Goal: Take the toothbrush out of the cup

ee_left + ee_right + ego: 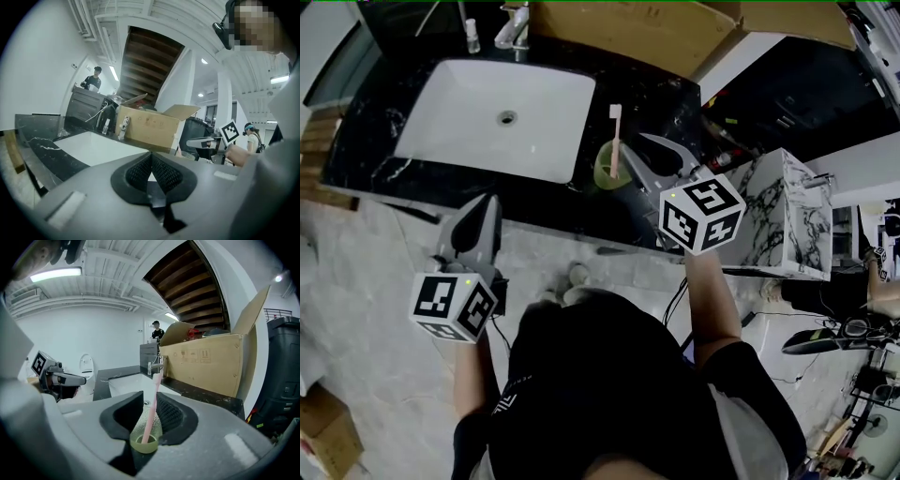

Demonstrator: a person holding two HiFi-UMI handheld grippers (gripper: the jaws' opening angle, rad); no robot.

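Observation:
A translucent green cup [604, 174] stands on the black counter just right of the sink, and a pink toothbrush [616, 131] stands upright in it. My right gripper [634, 150] reaches in from the right, open, one jaw on either side of the brush. In the right gripper view the cup [145, 437] and toothbrush [151, 409] sit between the spread jaws of the right gripper [149, 397], and I see no pad touching the brush. My left gripper [490, 202] hangs off the counter's front edge, shut on nothing, its left gripper [151, 157] pads meeting at the tip.
A white sink basin [502, 117] with a tap [514, 28] and a small bottle [472, 37] fills the black marble counter [356, 150]. An open cardboard box [647, 33] stands behind the cup. A white marble block [787, 211] is at the right.

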